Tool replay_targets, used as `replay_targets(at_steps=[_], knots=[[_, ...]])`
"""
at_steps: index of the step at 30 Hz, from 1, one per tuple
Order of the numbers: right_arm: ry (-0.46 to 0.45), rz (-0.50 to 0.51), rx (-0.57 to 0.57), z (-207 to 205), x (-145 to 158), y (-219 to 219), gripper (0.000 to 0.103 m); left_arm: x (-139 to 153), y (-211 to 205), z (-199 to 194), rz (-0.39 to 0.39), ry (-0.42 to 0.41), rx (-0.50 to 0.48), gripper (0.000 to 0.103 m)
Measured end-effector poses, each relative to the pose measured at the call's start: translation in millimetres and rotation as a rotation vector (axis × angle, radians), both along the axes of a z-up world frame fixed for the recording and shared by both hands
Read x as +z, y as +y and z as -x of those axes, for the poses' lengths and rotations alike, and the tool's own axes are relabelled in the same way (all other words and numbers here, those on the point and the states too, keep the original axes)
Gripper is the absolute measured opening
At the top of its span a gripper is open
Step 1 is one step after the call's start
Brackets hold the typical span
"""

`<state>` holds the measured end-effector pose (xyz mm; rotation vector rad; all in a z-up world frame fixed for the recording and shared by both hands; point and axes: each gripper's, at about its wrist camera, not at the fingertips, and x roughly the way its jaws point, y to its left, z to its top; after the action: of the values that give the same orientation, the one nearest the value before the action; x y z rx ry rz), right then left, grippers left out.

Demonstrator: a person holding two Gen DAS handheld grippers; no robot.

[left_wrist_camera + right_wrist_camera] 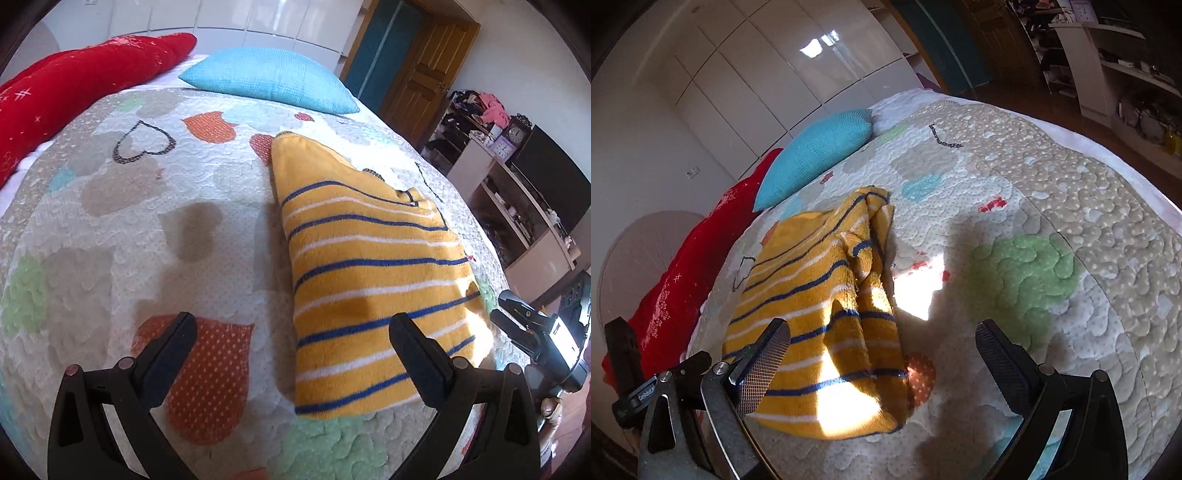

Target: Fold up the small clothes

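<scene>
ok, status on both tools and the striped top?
Left tool open, empty. Right tool open, empty. Striped top folded on quilt. Nothing in the way.

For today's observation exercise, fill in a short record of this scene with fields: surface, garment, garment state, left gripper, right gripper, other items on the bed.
surface: quilted bedspread with heart patches
garment: yellow striped garment, blue and white stripes
garment state: folded lengthwise, lying flat, bunched along one edge in the right wrist view
left gripper: jaws open, holding nothing, above the bedspread beside the garment
right gripper: jaws open, holding nothing, over the garment's near end
other items on the bed: blue pillow, red cushion
</scene>
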<state>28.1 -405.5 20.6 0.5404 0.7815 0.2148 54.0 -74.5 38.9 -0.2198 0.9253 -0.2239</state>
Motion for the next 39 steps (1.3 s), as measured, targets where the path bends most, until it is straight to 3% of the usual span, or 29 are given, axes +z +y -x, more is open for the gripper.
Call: replay_targets(at_steps=[5, 8, 11, 12, 13, 16, 19, 22, 24, 25, 27, 28, 30, 33, 36, 39], knots=[[0.019, -0.045, 0.108, -47.3, -8.4, 17.6, 0.098, -20.4, -12.5, -57.2, 0.079, 0.100, -0.069, 0.103], [0.080, -0.077, 0.182, -89.2, -22.9, 33.5, 0.083, -47.7, -9.8, -91.5, 0.251, 0.220, -0.071, 0.103], [0.107, -0.118, 0.206, -117.6, -33.2, 46.3, 0.066, -45.4, -2.8, -100.9, 0.325, 0.259, -0.029, 0.102], [0.120, -0.170, 0.219, -123.5, -33.6, 49.2, 0.052, -40.4, -1.4, -98.9, 0.334, 0.252, -0.031, 0.082], [0.129, -0.233, 0.231, -127.7, -33.1, 51.8, 0.048, -34.5, -1.6, -96.1, 0.333, 0.245, -0.047, 0.056], [0.073, -0.276, 0.308, -130.0, -9.8, 71.8, 0.041, -16.2, -0.2, -92.4, 0.271, 0.220, -0.063, 0.049], [-0.001, -0.301, 0.378, -125.7, 17.9, 89.9, 0.037, 3.3, 5.2, -91.2, 0.217, 0.170, -0.045, 0.049], [-0.059, -0.300, 0.385, -122.2, 26.9, 96.9, 0.036, 22.3, 16.0, -90.9, 0.181, 0.106, -0.040, 0.049], [-0.035, -0.264, 0.346, -123.7, 15.0, 95.7, 0.041, 21.9, 21.2, -91.7, 0.147, 0.114, -0.018, 0.053], [-0.002, -0.217, 0.310, -123.5, 3.8, 93.8, 0.049, 17.4, 23.9, -93.8, 0.115, 0.123, 0.002, 0.057], [0.073, -0.078, 0.236, -125.1, -19.8, 91.8, 0.052, 4.3, 26.2, -92.8, 0.013, 0.135, 0.043, 0.058], [0.088, -0.066, 0.219, -122.5, -28.0, 87.3, 0.056, 1.4, 28.6, -88.8, 0.000, 0.126, 0.045, 0.066], [0.077, -0.130, 0.205, -109.1, -30.1, 68.6, 0.058, 3.5, 35.5, -71.7, -0.012, 0.085, 0.063, 0.068], [0.011, 0.010, 0.161, -78.3, -7.3, 60.2, 0.063, 20.7, 44.6, -31.7, -0.094, -0.022, 0.110, 0.072], [-0.084, 0.220, 0.144, -35.6, 20.4, 69.8, 0.071, 45.4, 40.5, 19.8, -0.209, -0.199, 0.200, 0.088], [-0.215, 0.403, 0.101, 13.4, 47.5, 84.1, 0.087, 70.1, 34.3, 74.8, -0.286, -0.389, 0.312, 0.102]])
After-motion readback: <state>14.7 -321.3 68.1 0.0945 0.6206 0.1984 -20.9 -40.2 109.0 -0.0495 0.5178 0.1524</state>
